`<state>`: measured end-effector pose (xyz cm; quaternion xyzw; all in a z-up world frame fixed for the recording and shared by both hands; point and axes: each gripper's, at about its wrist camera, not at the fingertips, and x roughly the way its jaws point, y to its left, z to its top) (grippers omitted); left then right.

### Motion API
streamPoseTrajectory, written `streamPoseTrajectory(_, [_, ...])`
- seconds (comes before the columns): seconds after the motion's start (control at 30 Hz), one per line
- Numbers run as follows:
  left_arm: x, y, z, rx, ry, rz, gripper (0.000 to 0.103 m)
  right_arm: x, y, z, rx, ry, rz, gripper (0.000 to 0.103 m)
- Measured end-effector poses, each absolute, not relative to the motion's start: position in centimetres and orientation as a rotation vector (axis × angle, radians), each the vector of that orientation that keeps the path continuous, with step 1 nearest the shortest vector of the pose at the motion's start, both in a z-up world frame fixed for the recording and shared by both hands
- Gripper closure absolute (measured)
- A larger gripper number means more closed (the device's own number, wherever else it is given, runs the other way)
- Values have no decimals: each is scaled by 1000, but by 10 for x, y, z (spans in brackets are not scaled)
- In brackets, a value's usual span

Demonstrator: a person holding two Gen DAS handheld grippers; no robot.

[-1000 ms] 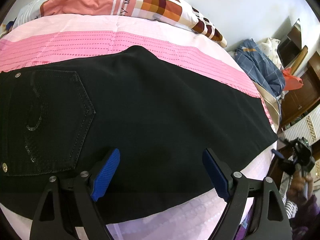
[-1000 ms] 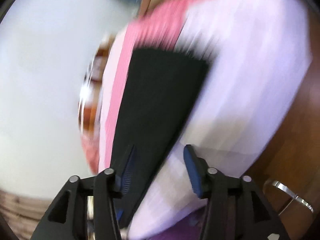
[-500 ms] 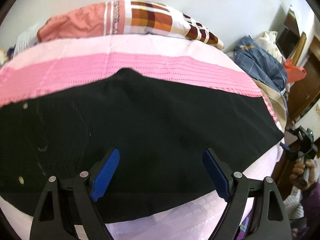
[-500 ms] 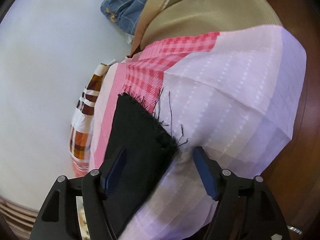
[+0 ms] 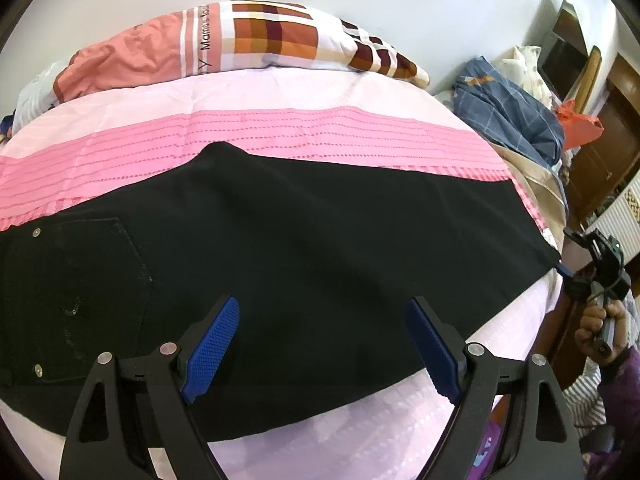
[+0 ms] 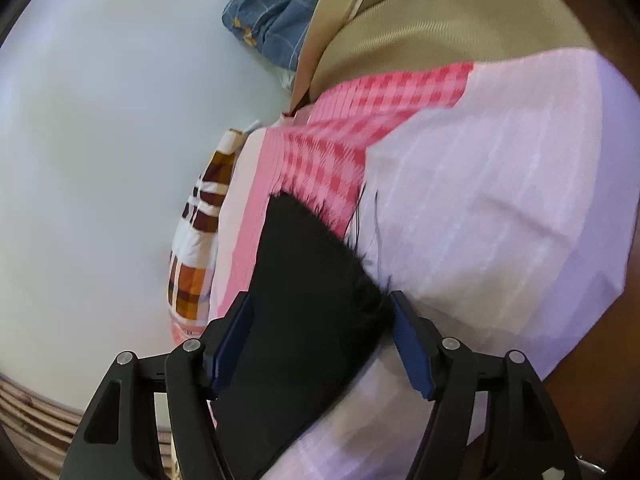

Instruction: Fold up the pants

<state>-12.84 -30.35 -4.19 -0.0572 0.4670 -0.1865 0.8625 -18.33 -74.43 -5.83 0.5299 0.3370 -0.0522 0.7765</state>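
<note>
Pants (image 5: 304,248), black, flat on bed (image 5: 320,92), laid across pink stripe; back pocket toward waist end. Left wrist view: left hand-held gripper (image 5: 322,344) above pants near edge, jaws wide apart, nothing clamped; right hand-held gripper (image 5: 592,268) at hem corner. Right wrist view: right hand-held gripper (image 6: 320,340) jaws closing, straddling frayed hem of pants (image 6: 304,280), pads not yet pressing.

Pink-sheeted bed (image 5: 320,96): black pants (image 5: 320,248), plaid quilt (image 5: 260,40).
</note>
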Motion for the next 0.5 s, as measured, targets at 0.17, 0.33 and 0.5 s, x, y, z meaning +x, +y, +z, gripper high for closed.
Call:
streamPoseTrajectory(0.17, [-129, -306, -39, -127, 974, -405, 18, -184, -737, -72, 1251, 702, -42, 41])
streamPoseTrajectory(0.33, [-127, -309, -41, -121, 980, -410, 18, -182, -748, -86, 1352, 637, 9, 46])
streamPoseTrajectory(0.5, [-124, -307, -40, -106, 966, -372, 18, -170, -750, -80, 1301, 698, 28, 45])
